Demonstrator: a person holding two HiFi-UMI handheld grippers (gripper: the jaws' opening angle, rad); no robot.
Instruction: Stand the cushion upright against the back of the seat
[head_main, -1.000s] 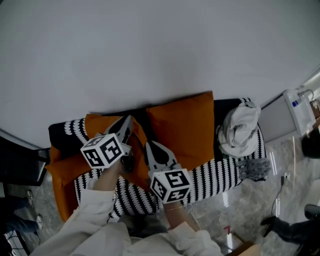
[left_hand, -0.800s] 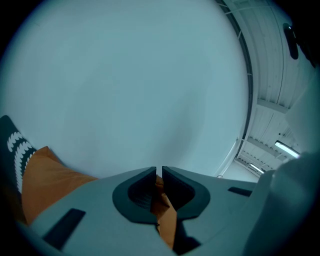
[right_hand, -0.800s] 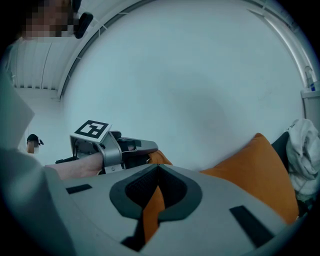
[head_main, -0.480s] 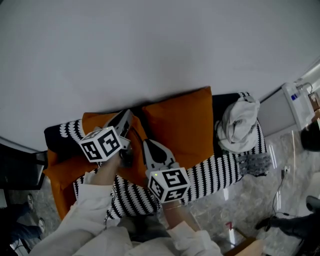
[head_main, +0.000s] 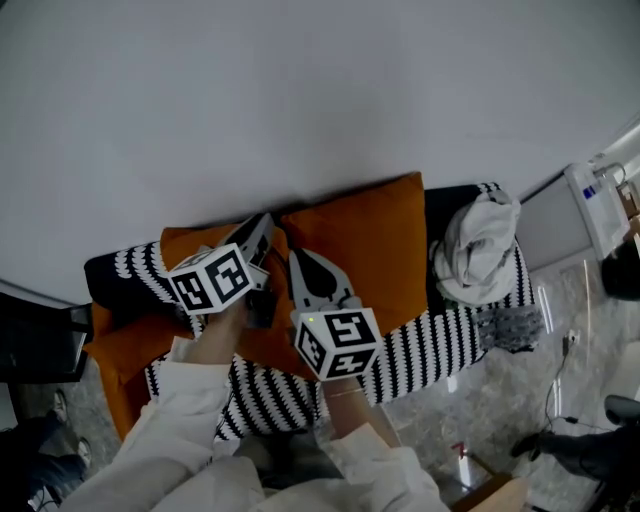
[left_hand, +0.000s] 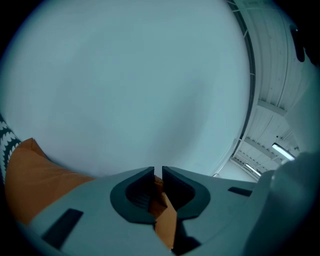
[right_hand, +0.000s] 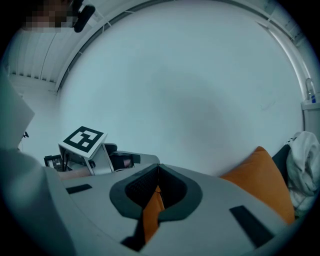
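White wall backs a striped seat. Left of centre in the head view, the orange cushion is near the backrest. The left gripper and right gripper each pinch its fabric, jaws narrow. It appears part-raised, not yet leaning. A second cushion stands upright at right. Seating and release appear outstanding.

No text, label or number is legible anywhere — nothing readable.

The cushion is showing matt orange cloth. The seat cover is appearing knitted; the floor is shining glossy
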